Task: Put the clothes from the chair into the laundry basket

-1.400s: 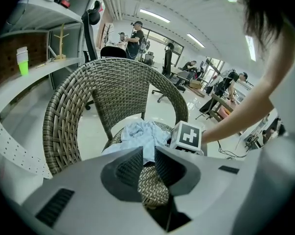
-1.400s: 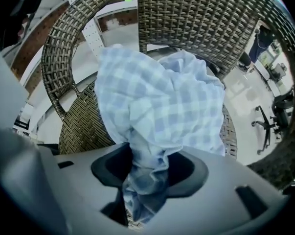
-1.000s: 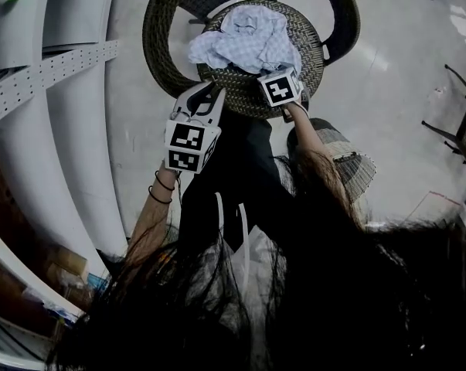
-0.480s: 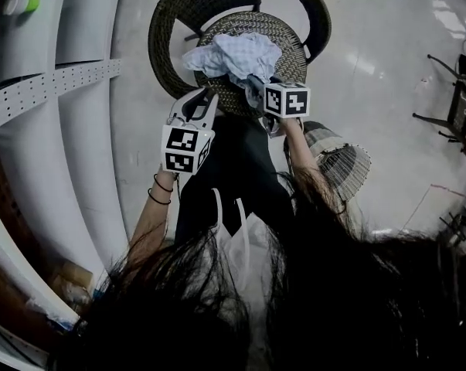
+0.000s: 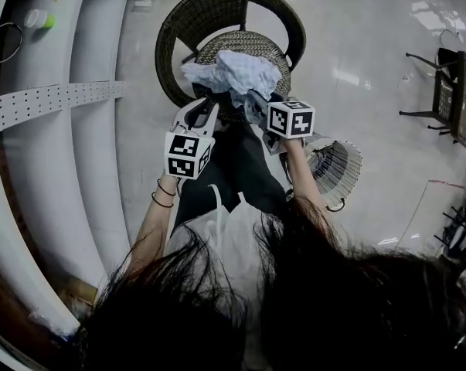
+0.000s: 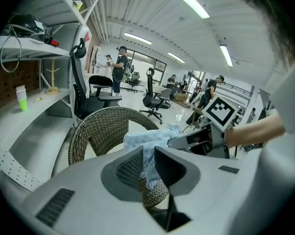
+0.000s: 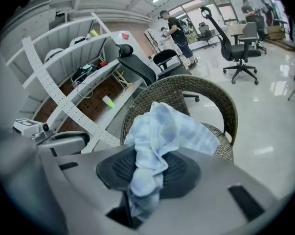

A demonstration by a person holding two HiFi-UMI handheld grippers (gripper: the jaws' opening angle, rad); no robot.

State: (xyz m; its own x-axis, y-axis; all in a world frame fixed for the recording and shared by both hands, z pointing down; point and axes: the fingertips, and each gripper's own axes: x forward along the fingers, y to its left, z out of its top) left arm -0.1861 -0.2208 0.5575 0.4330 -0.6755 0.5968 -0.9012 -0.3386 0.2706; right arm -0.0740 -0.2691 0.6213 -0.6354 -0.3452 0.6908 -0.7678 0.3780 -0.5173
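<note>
Pale glossy floor (image 5: 387, 91) across the right of the head view. White curved shelf (image 5: 55, 103) with a perforated strip down the left; small green cup (image 5: 39, 19) on it near the top. Round wicker chair (image 5: 217, 6) straight ahead of the person, backrest on the far side. Laundry basket (image 5: 341, 168) on the floor, low on the right, just beside the right forearm, apart from the chair. Contents not readable.

Light blue checked cloth (image 5: 233, 72) bunched over the chair seat, not in the basket. Near end drawn toward the right tongs (image 5: 256, 107). Contact with the seat unclear.

In the right gripper view, right tongs (image 7: 147, 170) pinching the cloth (image 7: 162, 131): a twisted fold between the dark pads, the tail hanging below them, the rest fanned out in front of the chair (image 7: 186, 87).

Left tongs (image 5: 204, 105) just left of the right tongs, at the near edge of the seat. In the left gripper view, left tongs (image 6: 146, 155) spread by a narrow gap, gripping nothing. Cloth (image 6: 147, 138) and chair (image 6: 103, 126) visible through the gap, farther off.
</note>
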